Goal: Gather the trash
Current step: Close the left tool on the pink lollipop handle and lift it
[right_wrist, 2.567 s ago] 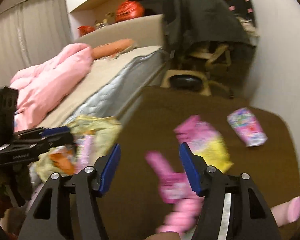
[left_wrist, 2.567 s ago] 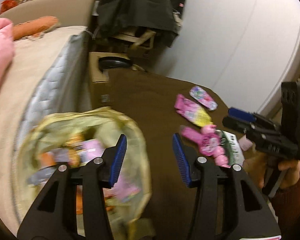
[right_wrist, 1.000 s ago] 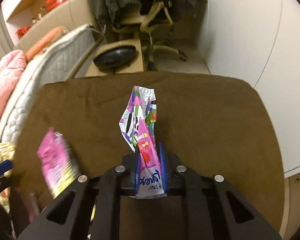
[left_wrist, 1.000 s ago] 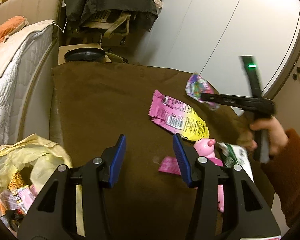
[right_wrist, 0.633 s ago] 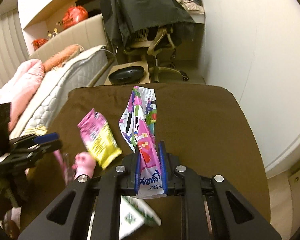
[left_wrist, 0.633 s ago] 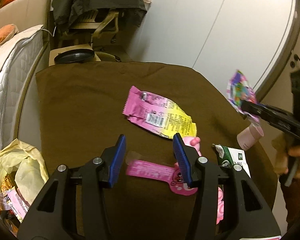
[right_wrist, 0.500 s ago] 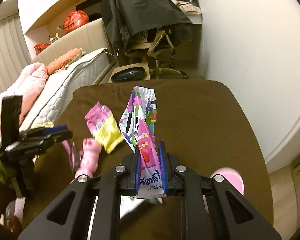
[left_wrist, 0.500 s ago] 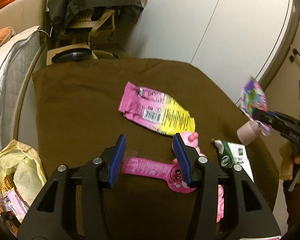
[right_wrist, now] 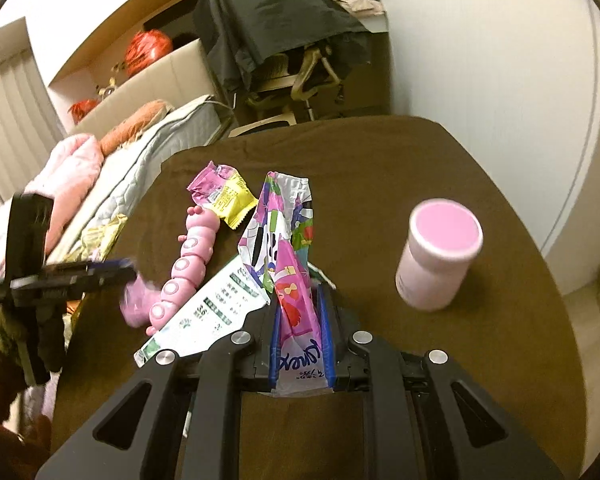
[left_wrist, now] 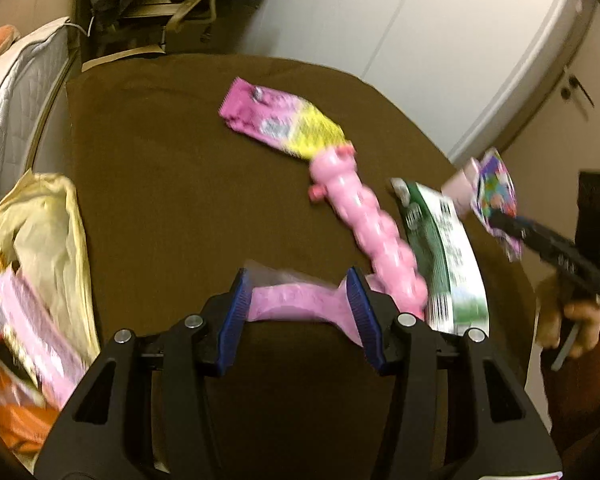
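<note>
1. My left gripper point(left_wrist: 298, 300) has its jaws standing fairly wide around the pink wrapper point(left_wrist: 292, 300), which lies flat on the brown surface point(left_wrist: 172, 184). I cannot tell through the blur whether the pads touch it.
2. That wrapper's long axis runs crosswise between the jaws, so I judge a plain squeeze would crumple it lengthwise rather than pinch it cleanly.
3. My right gripper point(right_wrist: 298, 332) has narrow jaws clamped on the colourful wrapper point(right_wrist: 284, 248), lifted off the surface.
4. The yellow bag point(left_wrist: 48, 216) sits at the surface's left edge, nearer my left hand.
5. Only the right wrist view shows the pink cup point(right_wrist: 438, 254) upright and whole; only the left shows the bag's contents.
</note>
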### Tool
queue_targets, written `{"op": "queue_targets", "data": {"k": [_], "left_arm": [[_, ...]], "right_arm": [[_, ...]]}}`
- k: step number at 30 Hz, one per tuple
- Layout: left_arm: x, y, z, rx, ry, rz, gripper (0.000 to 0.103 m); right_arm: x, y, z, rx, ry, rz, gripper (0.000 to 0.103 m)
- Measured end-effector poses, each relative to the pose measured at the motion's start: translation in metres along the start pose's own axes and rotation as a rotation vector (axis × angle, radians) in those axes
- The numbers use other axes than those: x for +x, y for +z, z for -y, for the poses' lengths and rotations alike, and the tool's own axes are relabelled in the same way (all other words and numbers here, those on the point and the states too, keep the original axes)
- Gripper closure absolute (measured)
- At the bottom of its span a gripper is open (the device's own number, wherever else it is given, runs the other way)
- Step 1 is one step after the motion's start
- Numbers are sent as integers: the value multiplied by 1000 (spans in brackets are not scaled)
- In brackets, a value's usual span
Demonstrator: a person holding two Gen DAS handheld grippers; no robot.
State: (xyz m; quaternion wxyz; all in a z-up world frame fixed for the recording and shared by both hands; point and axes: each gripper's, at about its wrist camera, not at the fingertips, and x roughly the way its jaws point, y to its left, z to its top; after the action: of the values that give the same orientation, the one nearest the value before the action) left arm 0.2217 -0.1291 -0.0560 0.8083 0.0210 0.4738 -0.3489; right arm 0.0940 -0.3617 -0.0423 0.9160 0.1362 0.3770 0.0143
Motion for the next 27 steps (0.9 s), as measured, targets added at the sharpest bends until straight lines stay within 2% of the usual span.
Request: {"op": "queue_targets", "data": {"k": [5,11,14,19,24,27], "left_arm": [[-17,-21,14,35,29,10,55],[-37,-30,28,-4,68,78,55],[-48,-23,42,69,78,130,55],[-26,3,49,148,69,95,55],[5,13,27,60,79,35,55],[4,0,19,2,31,3,55]], "right_arm": [[-6,-13,6,37,3,1,87],[-10,-22,11,61,5,-1,87],[-13,-25,10,45,0,-3,87],[-16,-34,10,49,11,-15,87],[-25,-44,12,57,10,-14,87],[-28,-48,17,65,-4,-16,86]]}}
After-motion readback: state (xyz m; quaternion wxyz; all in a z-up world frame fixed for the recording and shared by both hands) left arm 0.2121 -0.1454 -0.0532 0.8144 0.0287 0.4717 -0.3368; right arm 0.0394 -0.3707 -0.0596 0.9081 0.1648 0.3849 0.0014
